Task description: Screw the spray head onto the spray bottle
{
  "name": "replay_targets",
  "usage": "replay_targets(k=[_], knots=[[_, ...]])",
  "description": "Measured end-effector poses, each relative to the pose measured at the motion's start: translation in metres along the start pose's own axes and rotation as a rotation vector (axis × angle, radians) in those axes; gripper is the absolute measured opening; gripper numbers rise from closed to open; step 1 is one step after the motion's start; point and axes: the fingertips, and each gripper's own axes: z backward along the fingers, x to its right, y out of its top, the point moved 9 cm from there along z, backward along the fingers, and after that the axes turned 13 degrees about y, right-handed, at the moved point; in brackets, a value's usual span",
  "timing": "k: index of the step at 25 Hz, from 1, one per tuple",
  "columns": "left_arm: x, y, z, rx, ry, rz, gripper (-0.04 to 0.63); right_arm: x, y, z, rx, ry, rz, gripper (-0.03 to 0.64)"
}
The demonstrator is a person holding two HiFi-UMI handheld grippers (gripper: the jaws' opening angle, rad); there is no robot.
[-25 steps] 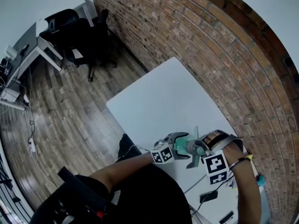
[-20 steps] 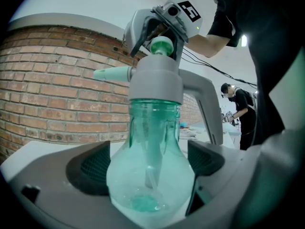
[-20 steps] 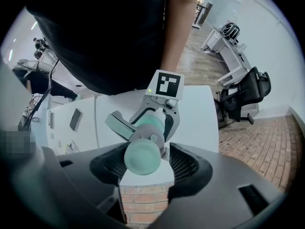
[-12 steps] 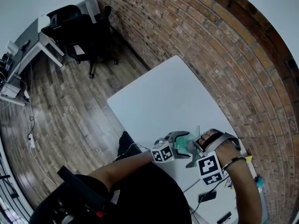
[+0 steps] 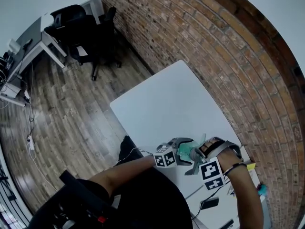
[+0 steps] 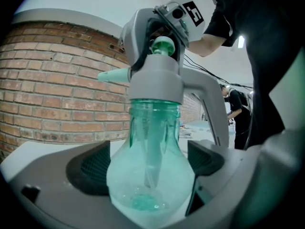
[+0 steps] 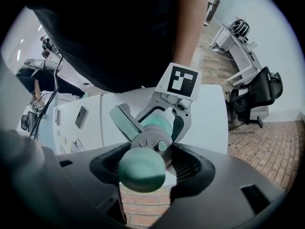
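Note:
A translucent green spray bottle stands upright between the pads of my left gripper, which is shut on its round body. The grey spray head with its pale green nozzle sits on the bottle's neck. My right gripper comes down from above and is shut on the spray head, whose green top knob shows between the jaws. In the head view both grippers meet over the near end of the white table, left gripper beside the right gripper, with the bottle between them.
The white table runs along a brick wall. A phone, cables and small items lie on the table's near right part. Black office chairs and a desk stand on the wooden floor to the far left.
The right gripper's marker cube has shifted a little as the wrist rolled on the spray head. The left gripper and the bottle have stayed put.

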Motion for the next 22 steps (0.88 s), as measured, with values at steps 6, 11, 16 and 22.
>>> replay_targets(k=[6,11,16,22], knots=[[0.000,-0.001,0.001,0.011,0.010,-0.005,0.488,0.001,-0.004,0.001,0.055,-0.001,-0.063,0.256],[0.002,-0.001,0.001,0.026,-0.006,-0.029,0.488,-0.001,-0.006,0.001,0.113,-0.008,-0.133,0.256],[0.002,-0.011,0.010,0.022,0.014,-0.055,0.511,0.000,-0.004,0.000,0.095,-0.016,-0.133,0.256],[0.006,-0.042,0.015,-0.038,-0.002,-0.068,0.563,-0.002,-0.009,-0.001,0.176,-0.042,-0.227,0.259]])
